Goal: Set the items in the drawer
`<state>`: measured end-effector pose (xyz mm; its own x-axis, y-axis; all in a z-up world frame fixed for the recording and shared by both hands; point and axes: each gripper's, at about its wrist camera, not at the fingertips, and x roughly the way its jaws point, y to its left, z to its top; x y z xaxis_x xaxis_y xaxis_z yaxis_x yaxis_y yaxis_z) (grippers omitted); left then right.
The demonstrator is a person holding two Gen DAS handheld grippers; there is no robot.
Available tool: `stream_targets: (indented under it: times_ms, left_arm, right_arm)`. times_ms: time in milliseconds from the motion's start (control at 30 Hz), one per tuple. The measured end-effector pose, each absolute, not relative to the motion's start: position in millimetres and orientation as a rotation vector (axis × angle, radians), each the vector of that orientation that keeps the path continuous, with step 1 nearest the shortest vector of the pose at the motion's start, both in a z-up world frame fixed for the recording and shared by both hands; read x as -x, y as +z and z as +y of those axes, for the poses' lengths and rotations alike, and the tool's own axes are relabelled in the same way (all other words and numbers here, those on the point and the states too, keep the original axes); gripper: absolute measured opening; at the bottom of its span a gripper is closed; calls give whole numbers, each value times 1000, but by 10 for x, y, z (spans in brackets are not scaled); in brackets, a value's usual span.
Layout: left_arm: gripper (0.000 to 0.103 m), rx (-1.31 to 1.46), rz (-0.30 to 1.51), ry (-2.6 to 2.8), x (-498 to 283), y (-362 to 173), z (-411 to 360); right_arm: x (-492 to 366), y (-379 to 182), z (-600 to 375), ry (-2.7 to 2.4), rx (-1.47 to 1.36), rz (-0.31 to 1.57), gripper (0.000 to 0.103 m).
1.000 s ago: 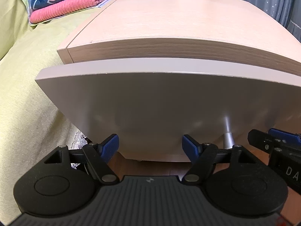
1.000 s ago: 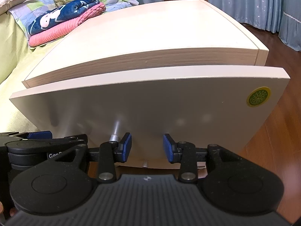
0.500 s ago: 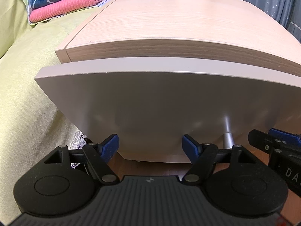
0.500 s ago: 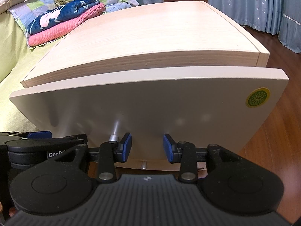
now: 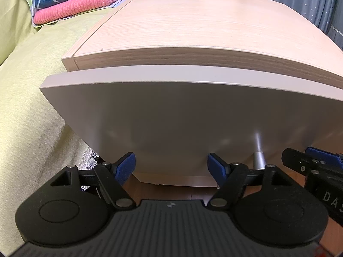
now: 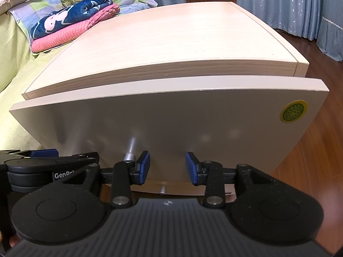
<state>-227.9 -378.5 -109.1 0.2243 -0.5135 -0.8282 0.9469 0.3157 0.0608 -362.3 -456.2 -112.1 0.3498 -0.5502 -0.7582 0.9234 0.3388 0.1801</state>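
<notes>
Drawer front (image 5: 182, 115), a plain pale panel, fills the space just ahead of both tools and stands a little proud of the light wood cabinet top (image 5: 193, 27) above it. A silver knob (image 5: 258, 160) sticks out of the panel low down, ahead and to the right of the left gripper (image 5: 171, 168), and ahead and just to the left of the right gripper (image 6: 167, 169), close beside its left pad. A round green and yellow sticker (image 6: 293, 111) sits on the panel up and to the right of the right gripper. Both grippers have their blue pads parted with nothing between them, the left one spread wider; neither touches the panel as far as can be seen. The two tools sit side by side, each showing at the edge of the other's view. To the left lies a bed with a yellow-green cover (image 5: 27, 90), and far ahead on it a folded pink blanket (image 6: 64, 34) under a navy one (image 6: 68, 19). Brown wood floor (image 6: 310, 150) runs to the right, with blue starred curtains (image 6: 278, 4) beyond the cabinet
</notes>
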Motion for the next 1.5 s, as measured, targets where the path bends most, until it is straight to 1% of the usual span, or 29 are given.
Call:
stream_targets:
  times_ms: [1500]
  left_arm:
    - [75, -639, 816, -1107, 2165, -1110, -3991]
  right_arm:
    - [3620, -1123, -4582, -1066, -665, 651, 33]
